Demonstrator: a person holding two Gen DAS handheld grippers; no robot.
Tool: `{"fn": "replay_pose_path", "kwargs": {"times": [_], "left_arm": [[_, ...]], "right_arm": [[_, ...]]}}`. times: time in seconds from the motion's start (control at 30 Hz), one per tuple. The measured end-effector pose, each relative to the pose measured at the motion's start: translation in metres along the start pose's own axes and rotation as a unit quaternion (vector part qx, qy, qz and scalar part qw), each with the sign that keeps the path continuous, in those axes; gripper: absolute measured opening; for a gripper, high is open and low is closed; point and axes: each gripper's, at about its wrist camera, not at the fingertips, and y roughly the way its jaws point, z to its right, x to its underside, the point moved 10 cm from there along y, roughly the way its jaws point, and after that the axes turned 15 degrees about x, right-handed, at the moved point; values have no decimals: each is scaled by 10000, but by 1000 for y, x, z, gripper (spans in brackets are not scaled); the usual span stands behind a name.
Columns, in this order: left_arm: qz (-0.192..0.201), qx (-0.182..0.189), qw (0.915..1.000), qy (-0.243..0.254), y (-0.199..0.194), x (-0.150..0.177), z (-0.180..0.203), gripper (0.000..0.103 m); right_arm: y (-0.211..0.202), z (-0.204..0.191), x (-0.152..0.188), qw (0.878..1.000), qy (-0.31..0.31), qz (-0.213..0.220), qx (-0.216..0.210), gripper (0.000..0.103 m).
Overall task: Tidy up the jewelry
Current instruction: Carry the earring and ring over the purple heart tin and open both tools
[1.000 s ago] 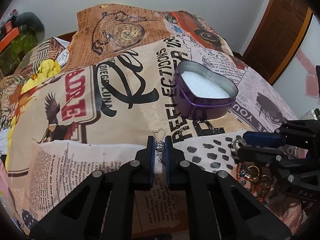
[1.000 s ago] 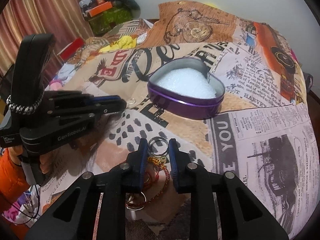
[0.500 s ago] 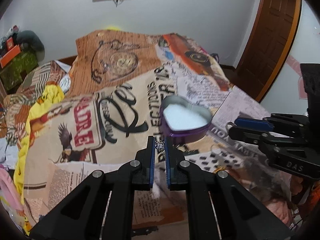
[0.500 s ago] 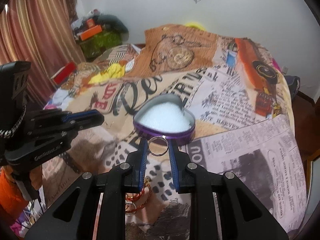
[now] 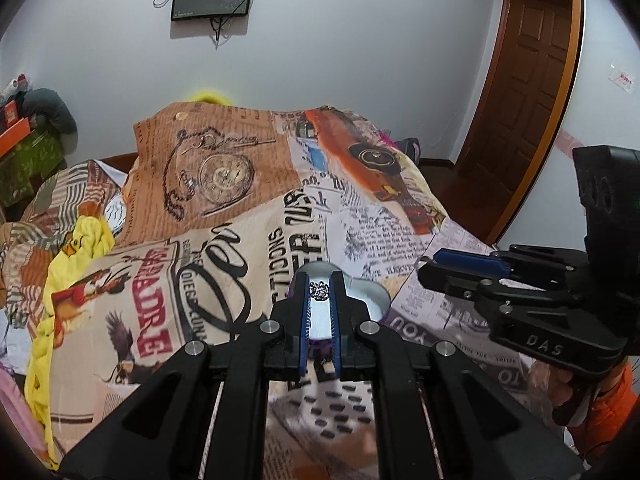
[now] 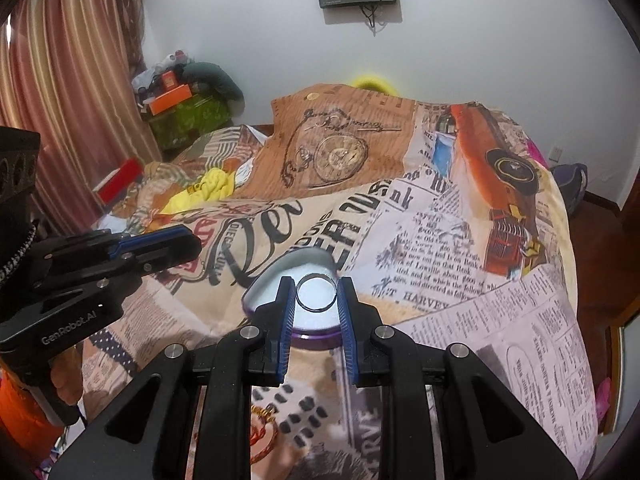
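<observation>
My left gripper (image 5: 320,292) is shut on a small silver earring (image 5: 320,291), held above a purple heart-shaped tin (image 5: 374,294) with white foam inside. My right gripper (image 6: 317,293) is shut on a plain silver ring (image 6: 317,293), held over the same tin (image 6: 276,276). Each gripper shows in the other's view: the right one (image 5: 460,268) at the right, the left one (image 6: 176,246) at the left. Both are raised above the bed.
The printed bedspread (image 5: 224,216) covers the bed. A pile of gold and red jewelry (image 6: 262,436) lies on it near me. Yellow cloth (image 5: 68,264) lies at the left. A wooden door (image 5: 524,92) stands at the right, curtains (image 6: 68,92) at the left.
Both grippers have lifted away from the bedspread with their pieces and now sit higher, lined up over the heart tin. The tin looks smaller and lower in both views.
</observation>
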Motion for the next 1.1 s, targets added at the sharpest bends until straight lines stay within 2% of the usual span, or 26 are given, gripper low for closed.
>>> {"fn": "replay_pose_path", "kwargs": {"times": [0.3,0.73,1.1], "left_arm": [[-93,68,9999,-31,24,-3,-6,8],[-664,221,9973,-225,65,28,-20,8],[-746,262,9965,-273,71,34,-21,8]], "right_arm": [[21,-1,-4,9999,-94,-60,-15,19],[52,-10,18,9980,-368,-466,-195,20],[64,-18,29,9959,-524,-700,-215,20]]}}
